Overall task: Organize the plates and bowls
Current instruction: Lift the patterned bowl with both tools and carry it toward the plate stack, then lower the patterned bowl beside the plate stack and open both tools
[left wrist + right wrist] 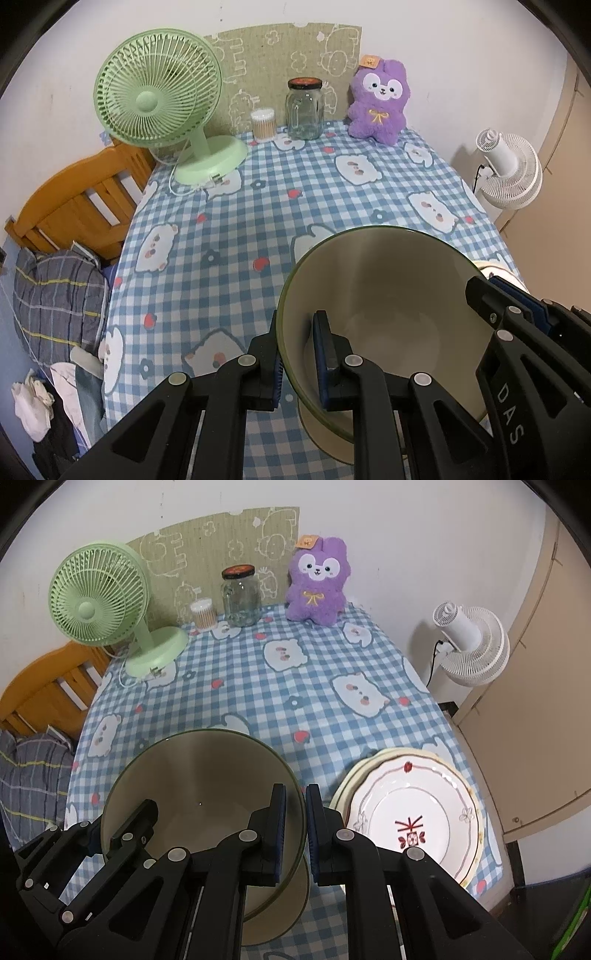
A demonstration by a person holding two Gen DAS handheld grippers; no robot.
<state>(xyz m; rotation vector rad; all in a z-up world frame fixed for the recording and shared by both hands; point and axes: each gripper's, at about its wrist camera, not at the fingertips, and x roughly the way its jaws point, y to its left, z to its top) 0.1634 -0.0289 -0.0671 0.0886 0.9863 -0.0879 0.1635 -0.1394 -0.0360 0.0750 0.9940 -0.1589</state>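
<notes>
A large cream bowl (388,295) with a green rim hangs tilted just above the checked tablecloth, and both grippers hold it. My left gripper (299,358) is shut on its left rim, one pad inside the bowl (192,786) and one outside. At the opposite rim my right gripper (295,827) is clamped the same way. Each gripper also shows in the other view: the right gripper (495,291) and the left gripper (110,823). A second cream bowl (284,904) shows under the held one; I cannot tell whether they touch. A stack of plates (424,794) lies to the right.
A green desk fan (159,99), a cotton-swab tub (263,123), a glass jar (306,107) and a purple plush (378,103) line the table's far side. A white fan (469,646) stands beyond the right edge. A wooden chair (70,206) with clothes is on the left.
</notes>
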